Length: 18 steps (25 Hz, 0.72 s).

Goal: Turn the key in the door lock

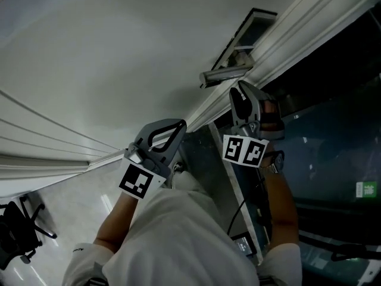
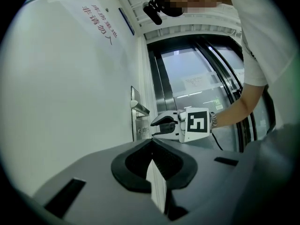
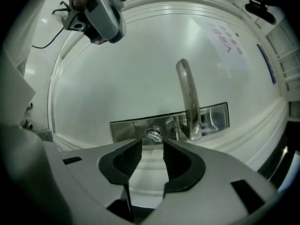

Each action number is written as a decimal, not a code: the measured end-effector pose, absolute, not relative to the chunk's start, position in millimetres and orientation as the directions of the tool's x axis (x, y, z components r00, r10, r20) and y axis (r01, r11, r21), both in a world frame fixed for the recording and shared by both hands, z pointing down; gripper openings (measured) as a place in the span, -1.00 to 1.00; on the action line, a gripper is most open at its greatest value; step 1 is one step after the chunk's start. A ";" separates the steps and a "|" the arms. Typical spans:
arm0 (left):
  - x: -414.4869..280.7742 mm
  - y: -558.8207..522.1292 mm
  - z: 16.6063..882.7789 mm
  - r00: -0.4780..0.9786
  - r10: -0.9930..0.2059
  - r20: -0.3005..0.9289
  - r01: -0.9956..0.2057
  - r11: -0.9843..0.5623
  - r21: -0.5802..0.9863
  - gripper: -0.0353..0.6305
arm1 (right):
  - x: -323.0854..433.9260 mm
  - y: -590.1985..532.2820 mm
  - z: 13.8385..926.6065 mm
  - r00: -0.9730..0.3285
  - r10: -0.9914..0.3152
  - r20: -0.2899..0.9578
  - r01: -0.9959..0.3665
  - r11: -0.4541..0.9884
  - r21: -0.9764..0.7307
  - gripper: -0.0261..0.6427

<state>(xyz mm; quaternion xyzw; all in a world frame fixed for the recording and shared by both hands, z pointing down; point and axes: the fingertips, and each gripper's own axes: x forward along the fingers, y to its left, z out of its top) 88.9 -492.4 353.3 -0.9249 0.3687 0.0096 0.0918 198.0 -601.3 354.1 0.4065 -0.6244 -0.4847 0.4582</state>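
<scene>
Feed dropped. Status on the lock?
Right gripper open, off the key. Key in lock plate, just ahead of jaws. Left gripper shut, empty. Path clear.

I can see a black office chair on the glossy floor, a green sticker on dark glass, and a paper notice on the glass doors.

Grey left gripper and right gripper have black ribbed pads. A white cube with black markers sits behind the fingers. The person wears a white short-sleeved shirt and a wristwatch.
</scene>
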 end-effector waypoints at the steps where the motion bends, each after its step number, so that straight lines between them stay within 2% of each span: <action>1: 88.5 -492.0 353.4 0.727 -0.681 -0.083 -0.684 -0.710 -0.165 -0.88 | 197.5 -605.5 354.9 -0.249 -0.952 0.176 -0.032 0.190 0.981 -0.56; 5: 86.0 -491.2 353.6 0.723 -0.687 -0.077 -0.688 -0.705 -0.171 -0.88 | 193.3 -620.0 357.8 -0.251 -0.952 0.176 0.049 0.169 0.984 -0.57; 9: 81.9 -491.6 353.6 0.710 -0.700 -0.075 -0.700 -0.691 -0.181 -0.88 | 185.2 -628.9 353.7 -0.268 -0.953 0.141 0.031 0.137 0.990 -0.57; 13: 77.7 -491.8 353.4 0.698 -0.713 -0.073 -0.712 -0.680 -0.176 -0.88 | 184.9 -630.8 352.6 -0.272 -0.955 0.117 -0.090 0.146 0.985 -0.63; 16: 73.9 -492.7 354.9 0.682 -0.727 -0.084 -0.731 -0.670 -0.130 -0.88 | 185.2 -630.6 349.8 -0.268 -0.958 0.104 -0.239 0.171 0.956 -0.68; 17: 73.3 -493.6 355.3 0.676 -0.732 -0.091 -0.737 -0.667 -0.112 -0.88 | 184.9 -631.2 348.4 -0.266 -0.958 0.103 -0.298 0.183 0.937 -0.86; 18: 73.5 -493.9 355.5 0.671 -0.735 -0.097 -0.742 -0.664 -0.097 -0.88 | 184.7 -631.7 347.2 -0.267 -0.958 0.103 -0.356 0.198 0.913 -0.89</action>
